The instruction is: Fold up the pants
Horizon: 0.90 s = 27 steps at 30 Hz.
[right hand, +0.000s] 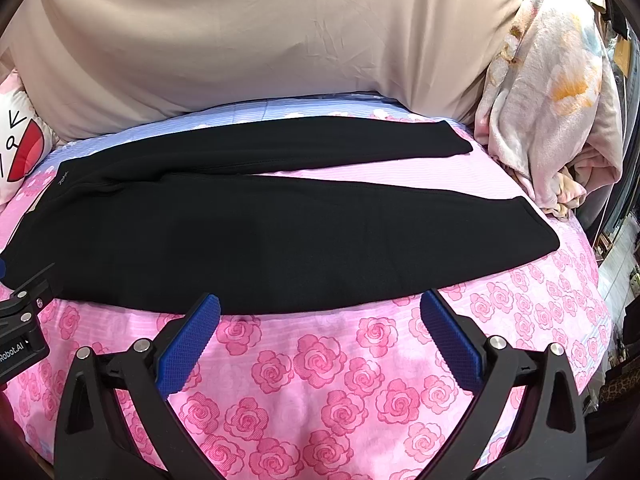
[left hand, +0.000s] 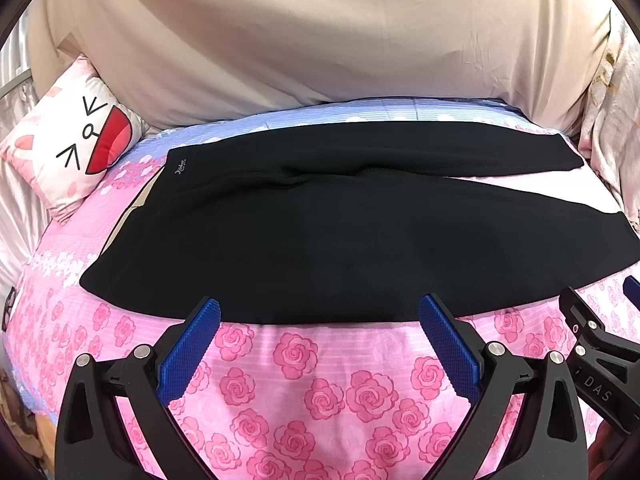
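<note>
Rose-print bedding (left hand: 320, 380) bears black pants (left hand: 320, 232) (seemingly flat) just beyond 2 spread, empty grippers: left gripper (left hand: 320, 312), right gripper (right hand: 320, 308).

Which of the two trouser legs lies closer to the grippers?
The wider-looking near leg, right before both open grippers; the far leg lies against the beige cover.

My left gripper (left hand: 320, 312) hovers with jaws spread wide, blue pads (left hand: 188, 350) just short of the near edge of the black pants (left hand: 320, 232). The pants lie flat across the bed (left hand: 304, 392) on its pink rose cover, waistband to the left, both legs running right, a thin gap between them. A cartoon-face pillow (left hand: 76, 140) sits at far left. The right gripper (left hand: 600, 344) pokes in at the right edge; I can't tell how its jaws stand.
</note>
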Each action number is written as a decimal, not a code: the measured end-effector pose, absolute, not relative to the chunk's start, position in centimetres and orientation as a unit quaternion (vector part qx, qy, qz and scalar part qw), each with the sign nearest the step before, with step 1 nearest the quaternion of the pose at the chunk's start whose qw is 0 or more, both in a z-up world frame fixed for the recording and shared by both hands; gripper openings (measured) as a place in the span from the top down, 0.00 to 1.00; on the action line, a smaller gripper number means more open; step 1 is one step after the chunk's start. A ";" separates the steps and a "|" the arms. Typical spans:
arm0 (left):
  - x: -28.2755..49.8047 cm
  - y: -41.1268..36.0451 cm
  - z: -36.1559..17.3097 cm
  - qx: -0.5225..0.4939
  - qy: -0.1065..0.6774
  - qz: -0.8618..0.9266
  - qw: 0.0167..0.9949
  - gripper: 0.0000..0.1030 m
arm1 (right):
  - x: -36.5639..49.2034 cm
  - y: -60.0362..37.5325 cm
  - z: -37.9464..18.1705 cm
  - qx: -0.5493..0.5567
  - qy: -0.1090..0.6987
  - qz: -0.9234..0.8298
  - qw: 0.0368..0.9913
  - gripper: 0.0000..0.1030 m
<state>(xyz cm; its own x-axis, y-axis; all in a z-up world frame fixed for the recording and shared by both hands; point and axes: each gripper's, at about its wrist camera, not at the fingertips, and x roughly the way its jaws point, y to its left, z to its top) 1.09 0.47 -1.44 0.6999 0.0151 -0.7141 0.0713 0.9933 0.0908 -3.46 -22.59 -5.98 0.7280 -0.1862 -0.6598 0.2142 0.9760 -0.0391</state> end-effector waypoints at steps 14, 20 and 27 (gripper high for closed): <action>1.3 0.3 -1.6 0.060 0.390 -0.015 0.919 0.06 | -3.1 -22.5 -6.1 0.019 0.356 -0.107 0.928 0.05; 1.5 0.3 -1.6 0.061 0.391 -0.015 0.918 0.06 | -2.8 -22.4 -6.1 0.018 0.356 -0.107 0.928 0.05; 1.9 0.4 -1.6 0.063 0.395 -0.016 0.917 0.06 | -2.6 -22.4 -6.2 0.017 0.358 -0.107 0.928 0.05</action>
<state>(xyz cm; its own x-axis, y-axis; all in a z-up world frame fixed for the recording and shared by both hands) 1.87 0.35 -1.60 0.6882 0.0207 -0.7253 0.0782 0.9917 0.1025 -2.63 -22.36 -6.22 0.7216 -0.1853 -0.6671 0.2100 0.9767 -0.0442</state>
